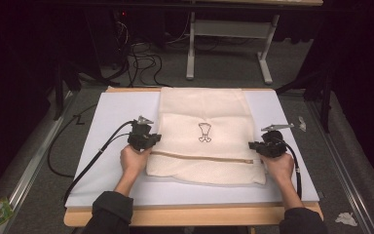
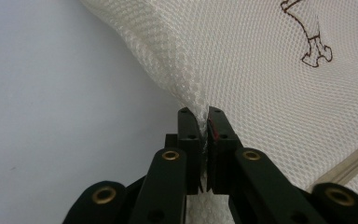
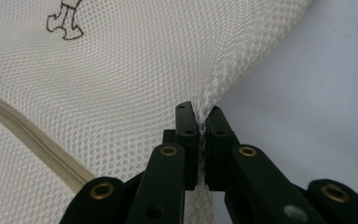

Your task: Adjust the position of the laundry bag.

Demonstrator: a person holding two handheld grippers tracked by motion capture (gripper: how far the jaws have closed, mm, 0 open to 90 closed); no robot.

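We have the cream mesh laundry bag (image 1: 204,136) flat on the white table (image 1: 112,117), the left gripper (image 2: 204,126) and right gripper (image 3: 200,122) each clenched on 1 side edge. We'd lift evenly, keeping it taut.

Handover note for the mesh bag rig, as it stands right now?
Left gripper: shut on the mesh bag, pinching its left edge.
Right gripper: shut on the bag's right edge.
Bag: lies on the white mat, spread between the two grippers, zipper running across near the person's side, small brown print facing up.
Done: both side edges gripped.
Left: probably lift and fold or shift the bag; nothing folded yet.
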